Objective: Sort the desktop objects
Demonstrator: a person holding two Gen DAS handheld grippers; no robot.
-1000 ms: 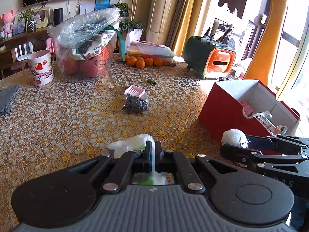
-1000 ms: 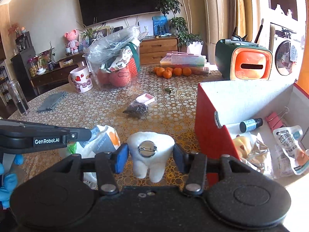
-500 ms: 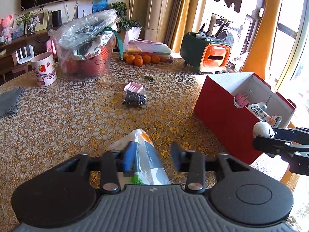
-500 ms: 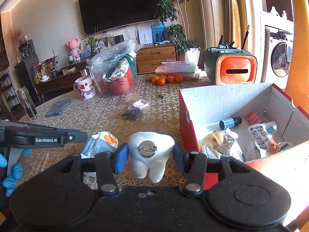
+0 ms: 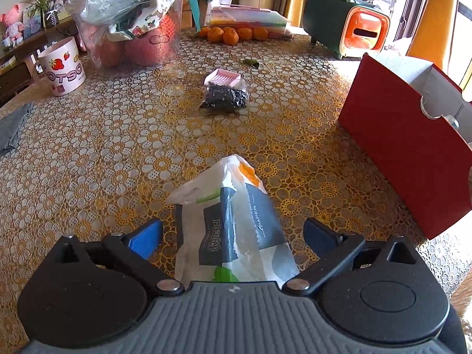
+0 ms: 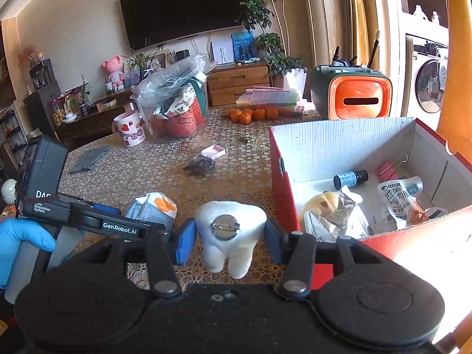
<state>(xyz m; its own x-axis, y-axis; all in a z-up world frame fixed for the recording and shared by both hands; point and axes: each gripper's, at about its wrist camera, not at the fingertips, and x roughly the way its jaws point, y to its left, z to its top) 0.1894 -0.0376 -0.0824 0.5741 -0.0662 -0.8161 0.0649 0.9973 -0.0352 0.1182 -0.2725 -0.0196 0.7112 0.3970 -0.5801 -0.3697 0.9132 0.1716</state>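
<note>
- The left gripper (image 5: 233, 234), clamped tight on the tissue pack (image 5: 233, 221) a second ago and half-spread half a second ago, now has its blue pads (image 5: 144, 237) spread wide, clear of the pack on both sides.
- The tissue pack lies on the gold lace tablecloth (image 5: 118, 147) between the spread fingers, released, near the red outer wall of the red box (image 5: 413, 153).
- The right gripper (image 6: 230, 240) keeps the white plush tooth (image 6: 230, 233) pinched between its two pads, metal pin-back facing the camera, as in both earlier frames.
- In the right wrist view the tooth hangs above the tablecloth just left of the red box's near corner; the box (image 6: 339, 144) now fills more of that view, showing a small dark bottle (image 6: 351, 178), pink binder clips (image 6: 389, 169) and snack packets (image 6: 398, 197) inside.
- The left gripper body appears at the left of the right wrist view, held low by a blue-gloved hand (image 6: 20, 242), pointing toward the tissue pack (image 6: 153, 209).
- A bag of dark bits (image 5: 224, 98) lies well beyond, mid-table.
</note>
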